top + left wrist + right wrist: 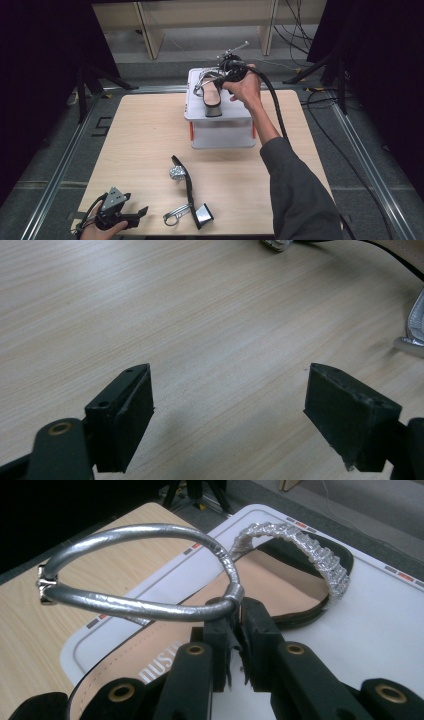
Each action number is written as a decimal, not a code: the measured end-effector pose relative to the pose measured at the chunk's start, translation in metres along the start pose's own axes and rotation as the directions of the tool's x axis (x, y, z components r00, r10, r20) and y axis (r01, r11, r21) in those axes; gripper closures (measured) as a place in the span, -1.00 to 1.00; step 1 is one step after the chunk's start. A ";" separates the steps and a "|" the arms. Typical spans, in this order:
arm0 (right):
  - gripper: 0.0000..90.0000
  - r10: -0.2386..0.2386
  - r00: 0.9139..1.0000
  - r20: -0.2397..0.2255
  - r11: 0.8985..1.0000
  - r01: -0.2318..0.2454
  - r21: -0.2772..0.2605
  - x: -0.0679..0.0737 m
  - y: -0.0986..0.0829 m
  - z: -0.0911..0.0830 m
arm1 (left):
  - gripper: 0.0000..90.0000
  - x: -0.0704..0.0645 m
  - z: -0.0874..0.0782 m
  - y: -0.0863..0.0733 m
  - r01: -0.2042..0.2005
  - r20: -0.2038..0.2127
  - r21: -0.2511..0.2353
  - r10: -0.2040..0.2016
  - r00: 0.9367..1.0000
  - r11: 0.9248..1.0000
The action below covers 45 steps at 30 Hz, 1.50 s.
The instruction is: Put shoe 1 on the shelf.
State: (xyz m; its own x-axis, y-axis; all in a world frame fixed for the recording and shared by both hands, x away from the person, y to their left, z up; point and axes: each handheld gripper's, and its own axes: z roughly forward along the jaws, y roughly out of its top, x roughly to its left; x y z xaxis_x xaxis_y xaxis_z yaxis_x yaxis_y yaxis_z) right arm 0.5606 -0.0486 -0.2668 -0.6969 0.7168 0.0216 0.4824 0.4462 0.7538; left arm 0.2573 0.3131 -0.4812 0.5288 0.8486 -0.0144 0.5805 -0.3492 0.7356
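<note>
Upper centre of the high view: sandal (212, 96) lying on the white box (220, 131), right hand-held gripper (239, 611) pinched on its silver ankle strap (140, 605). Probably light, stiff in the sole, floppy at the strap, so best taken low by the strap's root. Lower left: left hand-held gripper (227, 405) spread wide over bare worktop (150, 315).

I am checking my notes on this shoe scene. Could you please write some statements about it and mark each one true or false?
1. The right gripper is shut on the silver strap of a sandal. True.
2. That sandal lies on the bare wooden table. False: it rests on top of a white box.
3. The left gripper is open above bare wood. True.
4. The second sandal is held in the left gripper. False: it lies loose on the table beside it.
5. Both sandals have silver straps. True.
</note>
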 end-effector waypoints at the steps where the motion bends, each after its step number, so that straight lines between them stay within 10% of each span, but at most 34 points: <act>1: 0.83 0.000 1.000 -0.003 1.000 0.000 -0.001 0.000 0.000 0.000 | -0.58 0.000 0.000 0.000 -0.003 -0.004 0.003 0.003 1.000 1.000; 8: 0.33 0.004 0.999 0.043 1.000 -0.005 0.024 0.008 -0.002 -0.003 | -0.58 0.002 -0.001 0.000 0.000 -0.004 0.002 0.000 1.000 1.000; 14: -0.10 -0.001 0.998 0.067 1.000 0.000 0.019 0.022 -0.014 -0.043 | -0.58 0.001 -0.001 -0.001 0.011 -0.006 -0.003 -0.011 1.000 1.000; 24: -0.23 -0.034 0.999 0.004 0.999 0.034 -0.011 0.051 -0.058 -0.084 | -0.57 0.003 -0.001 -0.002 0.019 -0.012 -0.001 -0.019 1.000 1.000; 45: -0.37 -0.161 0.984 -0.079 0.986 0.164 0.032 0.115 -0.158 -0.085 | -0.58 0.007 0.001 -0.002 0.024 -0.028 0.023 -0.024 0.999 0.999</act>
State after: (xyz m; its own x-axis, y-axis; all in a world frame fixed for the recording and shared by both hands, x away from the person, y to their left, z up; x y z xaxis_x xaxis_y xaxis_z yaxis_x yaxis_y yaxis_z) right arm 0.3587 -0.0821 -0.3280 -0.8050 0.5913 -0.0486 0.3780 0.5744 0.7260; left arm 0.2606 0.3197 -0.4829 0.4973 0.8675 -0.0127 0.6074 -0.3376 0.7191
